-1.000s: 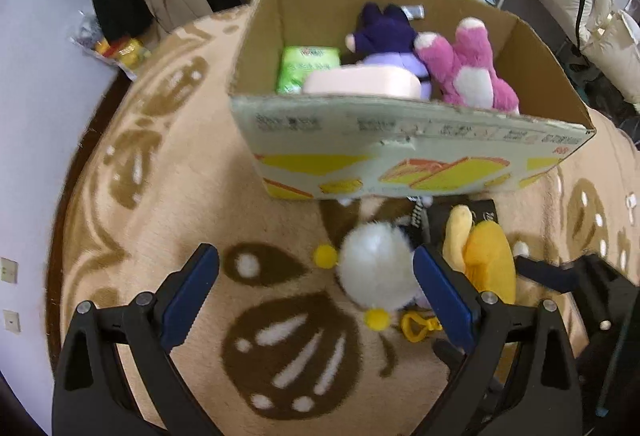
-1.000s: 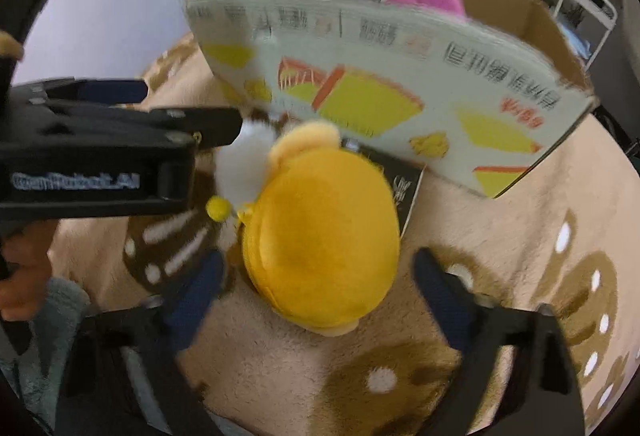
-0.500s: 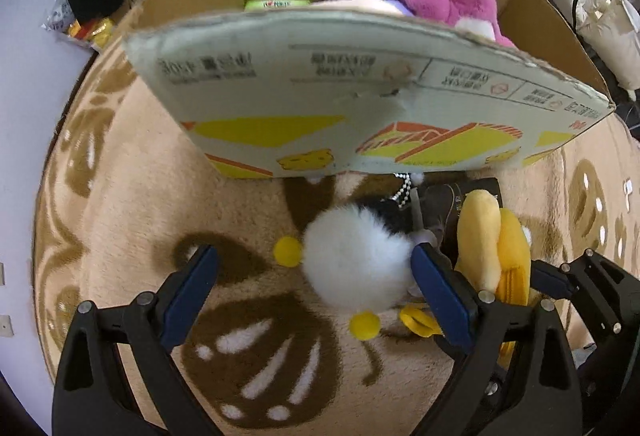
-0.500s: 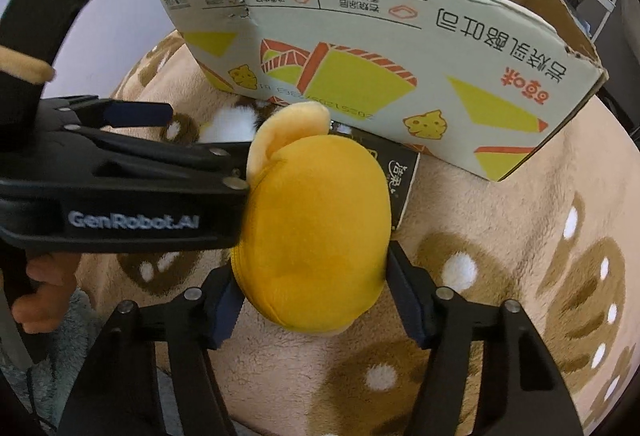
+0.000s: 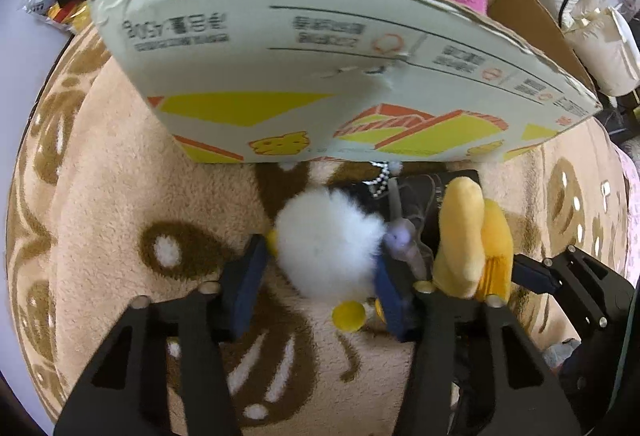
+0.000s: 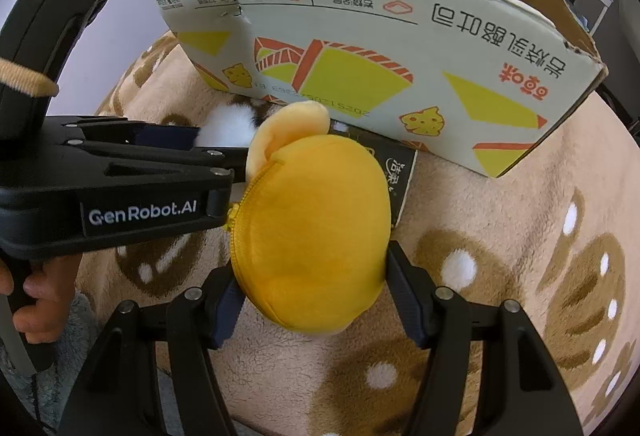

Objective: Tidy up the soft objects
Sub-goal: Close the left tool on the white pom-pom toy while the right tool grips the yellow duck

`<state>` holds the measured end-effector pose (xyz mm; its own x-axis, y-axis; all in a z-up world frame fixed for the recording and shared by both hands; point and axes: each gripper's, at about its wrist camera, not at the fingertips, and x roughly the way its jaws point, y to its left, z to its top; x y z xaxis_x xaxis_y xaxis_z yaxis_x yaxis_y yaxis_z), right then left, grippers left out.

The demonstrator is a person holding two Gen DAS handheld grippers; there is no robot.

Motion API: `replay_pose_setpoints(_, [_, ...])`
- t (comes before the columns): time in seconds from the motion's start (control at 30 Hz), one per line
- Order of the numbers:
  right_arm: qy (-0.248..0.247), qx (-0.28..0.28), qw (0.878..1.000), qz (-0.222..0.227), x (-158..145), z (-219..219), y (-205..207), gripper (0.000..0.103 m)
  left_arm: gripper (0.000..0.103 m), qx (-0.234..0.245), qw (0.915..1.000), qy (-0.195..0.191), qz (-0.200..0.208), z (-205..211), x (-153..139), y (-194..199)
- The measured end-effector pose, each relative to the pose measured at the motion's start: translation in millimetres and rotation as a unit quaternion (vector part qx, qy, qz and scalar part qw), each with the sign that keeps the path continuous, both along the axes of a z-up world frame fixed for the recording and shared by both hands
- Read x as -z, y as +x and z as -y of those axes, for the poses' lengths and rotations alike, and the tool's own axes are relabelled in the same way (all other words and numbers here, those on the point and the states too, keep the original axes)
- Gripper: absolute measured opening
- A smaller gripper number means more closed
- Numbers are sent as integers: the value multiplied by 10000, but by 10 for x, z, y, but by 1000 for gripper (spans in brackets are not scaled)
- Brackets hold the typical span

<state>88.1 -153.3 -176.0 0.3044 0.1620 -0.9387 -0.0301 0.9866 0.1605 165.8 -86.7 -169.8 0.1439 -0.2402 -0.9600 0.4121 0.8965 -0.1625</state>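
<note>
Where box sits: patterned beige rug.

A plush tan rug with brown-and-white motifs carries a printed cardboard box toward its far edge. Just in front of the box lie a white fluffy pompom toy, a yellow zippered plush pouch and a flat black packet, the pouch overlapping the packet.
</note>
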Motion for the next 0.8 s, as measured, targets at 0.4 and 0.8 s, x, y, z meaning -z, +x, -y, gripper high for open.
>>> replay_pose_setpoints(0.4, [-170,141,9997,-59,-64,120,-61,67,30,-117,9989,63,447,-17,-128,-238])
replay_pose_setpoints(0.8, [-229,443,9985,-217,-136,375,-250,67,32,-32,9994,106,321,-40,-15,-346])
